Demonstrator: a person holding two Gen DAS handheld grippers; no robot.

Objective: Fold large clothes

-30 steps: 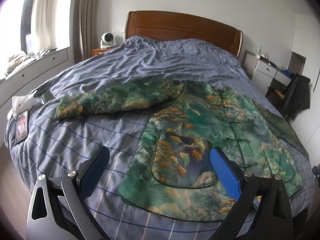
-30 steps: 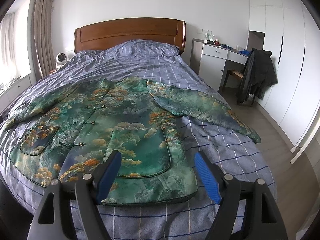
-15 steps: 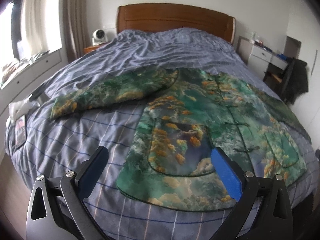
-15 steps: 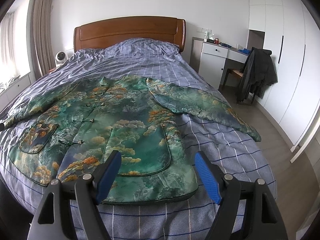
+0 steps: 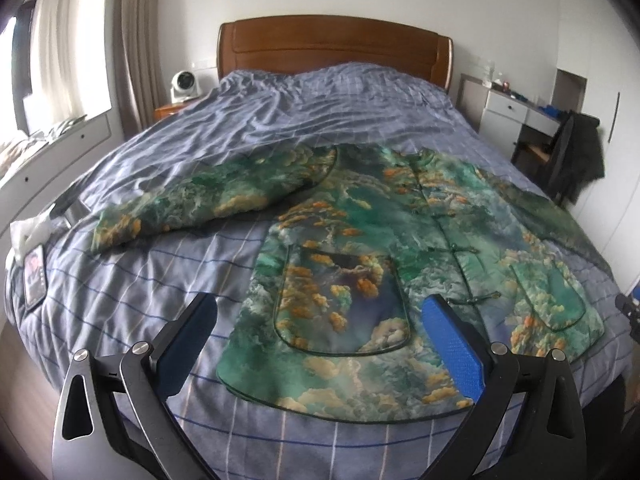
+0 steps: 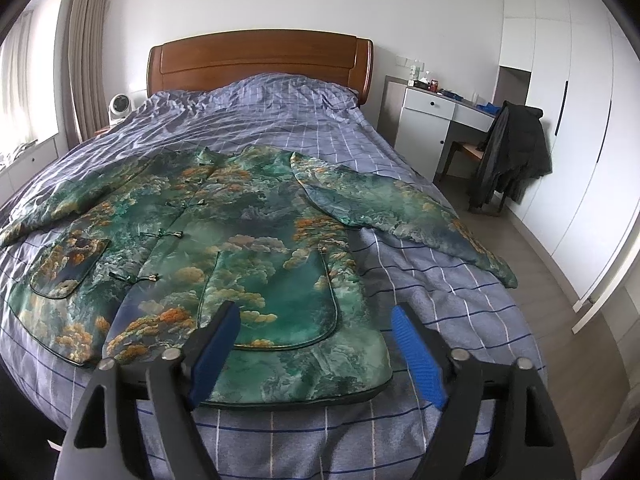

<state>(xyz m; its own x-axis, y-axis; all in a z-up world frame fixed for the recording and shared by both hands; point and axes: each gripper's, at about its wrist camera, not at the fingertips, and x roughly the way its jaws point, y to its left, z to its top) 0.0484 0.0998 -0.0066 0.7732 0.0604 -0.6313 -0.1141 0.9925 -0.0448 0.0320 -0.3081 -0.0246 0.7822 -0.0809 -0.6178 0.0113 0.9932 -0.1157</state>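
In the left wrist view, the jacket (image 5: 400, 248) lies flat and face up on the bed (image 5: 304, 120), fastened down the front, with 1 sleeve (image 5: 208, 196) stretched out to the left. No fold shows yet, so the task looks to be at its very start: both sleeves and the body are all left to fold. The left gripper (image 5: 320, 344) hovers over the near hem, its 2 fingers wide apart with nothing between them. A phone (image 5: 34, 276) lies near the left edge of the bed, well apart from the sleeve cuff, and striped cover shows bare between cuff and hem. In the right wrist view, the other sleeve (image 6: 400, 216) runs out to the right, its cuff reaching the right edge of the mattress, with bare floor beyond. The right gripper (image 6: 316, 348) hangs above the near right corner of the hem; its jaws have just been opening and stand apart, empty. The far half of the bed is free of things, leaving room to carry cloth inward. A chair (image 6: 508, 156) draped in dark clothing stands well apart on the right.
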